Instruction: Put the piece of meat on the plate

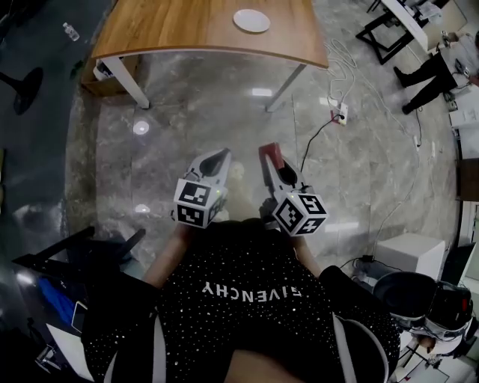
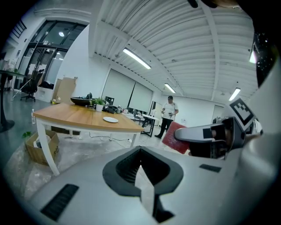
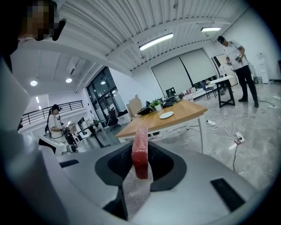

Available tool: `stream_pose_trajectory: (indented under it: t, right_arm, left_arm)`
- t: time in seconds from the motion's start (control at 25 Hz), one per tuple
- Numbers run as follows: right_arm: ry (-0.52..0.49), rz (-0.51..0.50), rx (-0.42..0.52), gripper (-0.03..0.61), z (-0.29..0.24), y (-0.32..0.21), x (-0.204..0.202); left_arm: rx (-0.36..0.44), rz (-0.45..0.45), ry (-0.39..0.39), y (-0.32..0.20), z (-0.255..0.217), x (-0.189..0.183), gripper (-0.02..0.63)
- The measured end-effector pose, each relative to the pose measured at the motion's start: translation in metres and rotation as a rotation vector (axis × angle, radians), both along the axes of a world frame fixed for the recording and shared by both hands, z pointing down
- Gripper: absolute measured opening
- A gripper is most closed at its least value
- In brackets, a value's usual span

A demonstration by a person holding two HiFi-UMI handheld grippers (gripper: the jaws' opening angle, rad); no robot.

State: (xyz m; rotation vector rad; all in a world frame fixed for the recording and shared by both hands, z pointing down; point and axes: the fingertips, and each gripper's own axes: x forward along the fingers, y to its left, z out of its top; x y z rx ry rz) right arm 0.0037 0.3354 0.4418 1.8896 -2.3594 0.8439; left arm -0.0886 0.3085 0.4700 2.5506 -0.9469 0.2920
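Meat: a flat red slab of meat (image 3: 140, 151) is up in the air, pinched in the right gripper (image 1: 278, 170) and standing on edge; it is nowhere near the plate yet
Right fingers: closed on the slab's two broad faces, with its long side running forward and poking out past the tips towards 12 o'clock
Left fingers: the left gripper (image 1: 217, 161) has its tips pressed together on nothing and is held just beside the right one, at its 9 o'clock
Plate: a small round white plate (image 1: 251, 20) sits on the curved light-wood desk (image 1: 187, 26), well apart from both grippers across a stretch of bare marble floor
Bearing: from the right fingers the plate lies at about 12 o'clock, a shade towards 11, so I judge the carry to be nearly straight ahead; both hands are about equally far off, and the right is the one that has the meat
Hard to see: the plate is too small in every view to tell whether anything is on it; how deep the slab sits between the fingers is hidden by the gripper body; the far side of the desk is cut off at the top of the head view; the person's dark top fills the lower part of that view
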Motion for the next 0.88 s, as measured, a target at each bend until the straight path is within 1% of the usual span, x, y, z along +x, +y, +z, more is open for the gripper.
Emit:
stream_pose_trajectory:
  t: [0.2, 0.36, 0.68, 0.88]
  right_arm:
    - [-0.018, -0.020, -0.012, 0.095, 0.004, -0.040, 0.007]
    - [-0.019, -0.040, -0.002, 0.095, 0.003, -0.077, 0.014]
    - [-0.015, -0.048, 0.028, 0.095, -0.011, -0.154, 0.055]
    - [-0.017, -0.053, 0.038, 0.095, -0.016, -0.190, 0.077]
  left_arm:
    - [0.001, -0.007, -0.003, -0.037, -0.002, 0.008, 0.006]
    - [0.007, -0.020, -0.013, -0.073, -0.002, 0.017, 0.006]
    - [0.046, -0.024, -0.019, -0.145, -0.017, 0.056, 0.006]
    - [0.049, -0.034, -0.028, -0.179, -0.020, 0.077, 0.006]
